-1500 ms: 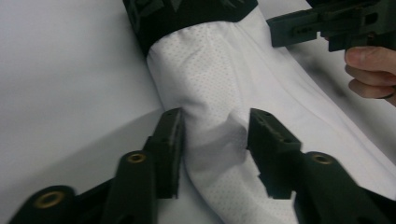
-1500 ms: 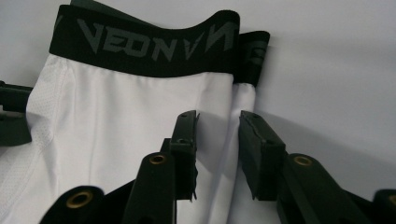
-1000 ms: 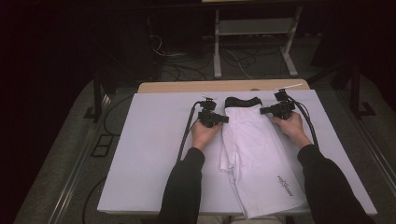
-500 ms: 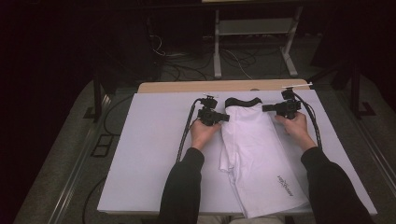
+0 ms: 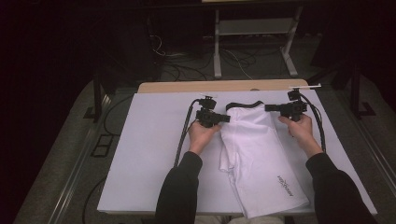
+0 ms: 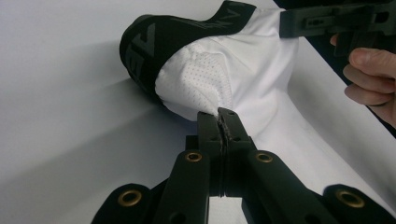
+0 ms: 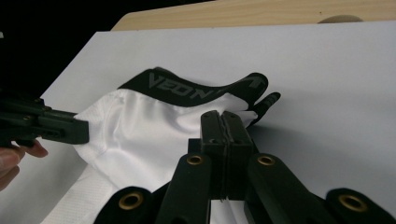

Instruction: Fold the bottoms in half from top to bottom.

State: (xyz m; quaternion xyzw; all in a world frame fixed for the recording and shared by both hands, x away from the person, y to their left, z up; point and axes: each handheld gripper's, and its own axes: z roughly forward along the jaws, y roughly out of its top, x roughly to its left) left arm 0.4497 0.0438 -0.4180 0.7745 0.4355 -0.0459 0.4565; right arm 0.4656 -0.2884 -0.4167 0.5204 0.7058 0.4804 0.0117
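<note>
Both grippers pinch the white shorts (image 5: 254,154) just below the black waistband (image 5: 243,104): left gripper (image 6: 223,122), right gripper (image 7: 223,122). Lift both sides evenly, keeping the waistband taut and level.

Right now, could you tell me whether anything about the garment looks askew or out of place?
Yes. The white shorts lie slanted and bunched on the white table cover, one leg reaching its near edge. The black waistband arches up off the surface, lifted where the left gripper and right gripper pinch the fabric.
</note>
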